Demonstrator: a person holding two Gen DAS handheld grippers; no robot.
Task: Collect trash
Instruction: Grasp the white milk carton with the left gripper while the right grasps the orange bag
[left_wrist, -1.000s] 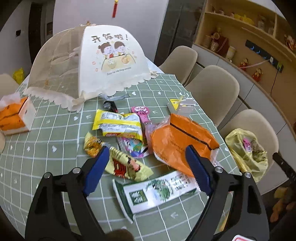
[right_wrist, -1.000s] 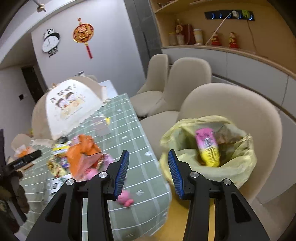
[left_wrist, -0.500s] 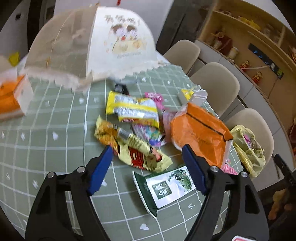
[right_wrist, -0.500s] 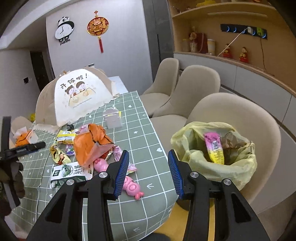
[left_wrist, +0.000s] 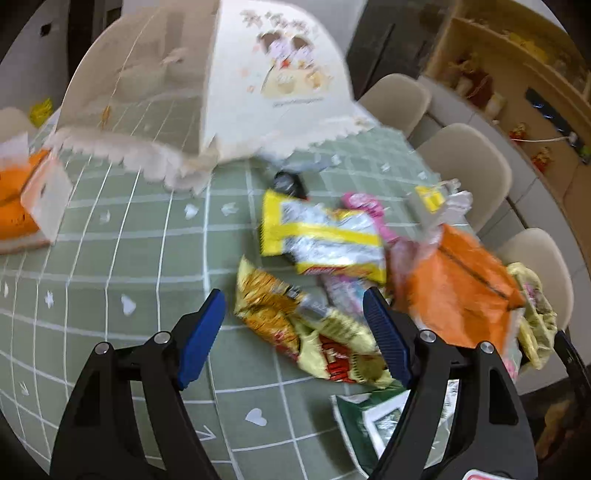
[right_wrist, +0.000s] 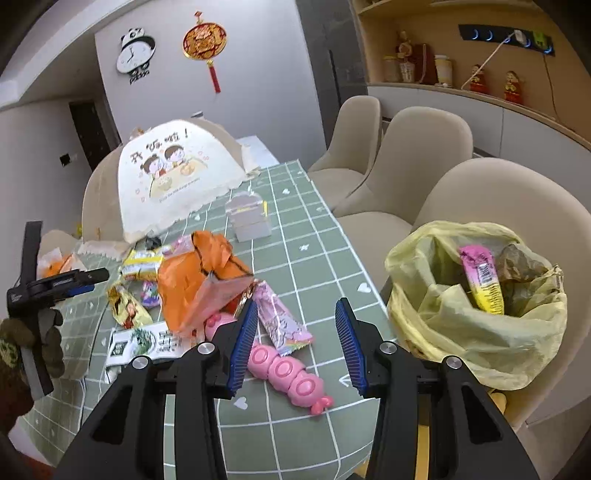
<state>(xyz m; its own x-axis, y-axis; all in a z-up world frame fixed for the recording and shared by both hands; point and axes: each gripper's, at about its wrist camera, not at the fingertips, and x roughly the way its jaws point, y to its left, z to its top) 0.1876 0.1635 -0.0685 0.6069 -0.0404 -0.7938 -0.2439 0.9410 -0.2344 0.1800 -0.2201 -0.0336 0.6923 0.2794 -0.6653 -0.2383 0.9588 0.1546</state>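
Now my left tongs (left_wrist: 293, 328) are wide open and empty, right around the crinkly gold and red snack wrapper (left_wrist: 306, 332) in the lower middle of the frame, so I think that one goes next. My right tongs (right_wrist: 293, 341) are open and empty too, low over the pink plastic toy (right_wrist: 286, 371). The thin yellow plastic trash bag (right_wrist: 476, 325) sits open on the beige chair (right_wrist: 517, 206) at the right, near the table edge so trash drops in easily.

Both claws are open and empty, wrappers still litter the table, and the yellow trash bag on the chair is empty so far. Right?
Not quite: the yellow trash bag already holds a pink-and-yellow wrapper and other trash, as the right wrist view shows. The rest stands: left claw and right claw are open and empty.
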